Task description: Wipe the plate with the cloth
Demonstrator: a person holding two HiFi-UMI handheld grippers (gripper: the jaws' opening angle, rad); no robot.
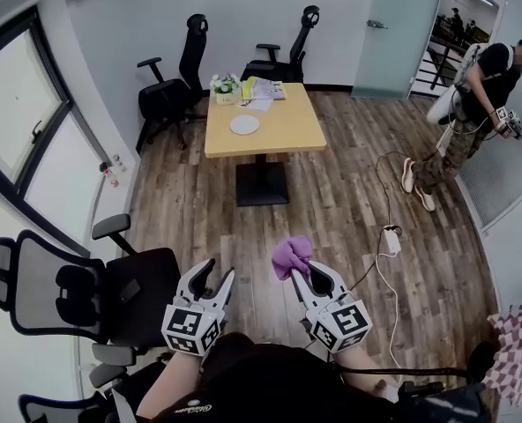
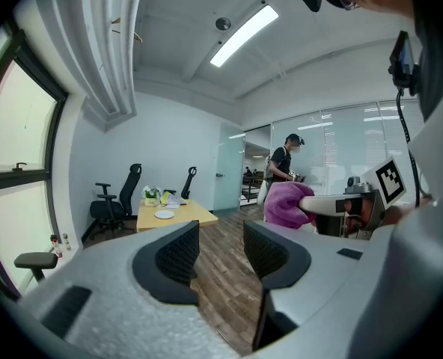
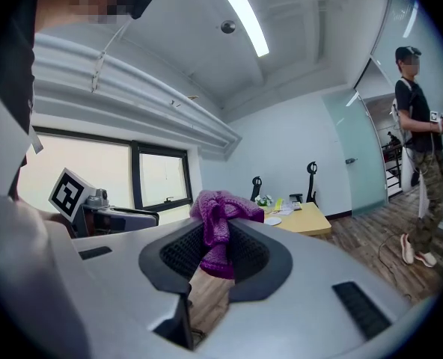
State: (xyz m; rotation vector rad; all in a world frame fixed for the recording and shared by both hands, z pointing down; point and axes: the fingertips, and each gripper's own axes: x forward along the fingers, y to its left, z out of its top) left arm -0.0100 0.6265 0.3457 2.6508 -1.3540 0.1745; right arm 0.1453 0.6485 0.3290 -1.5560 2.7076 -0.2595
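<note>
A white plate (image 1: 244, 124) lies on the wooden table (image 1: 287, 135) far across the room, also small in the left gripper view as the plate (image 2: 164, 215) and in the right gripper view as the plate (image 3: 272, 221). My right gripper (image 1: 302, 271) is held near my body, shut on a purple cloth (image 1: 291, 256) that bunches out above its jaws; the cloth (image 3: 219, 229) hangs between the pads. My left gripper (image 1: 213, 276) is beside it, open with nothing between its fingers (image 2: 178, 254). The cloth (image 2: 287, 204) shows at its right.
Two black office chairs (image 1: 171, 86) stand behind the table, with a flower pot (image 1: 225, 87) and papers (image 1: 263, 91) on its far end. Another black chair (image 1: 85, 293) is close at my left. A person (image 1: 473, 113) stands at the right by a glass door. A power strip (image 1: 391, 238) and cable lie on the wooden floor.
</note>
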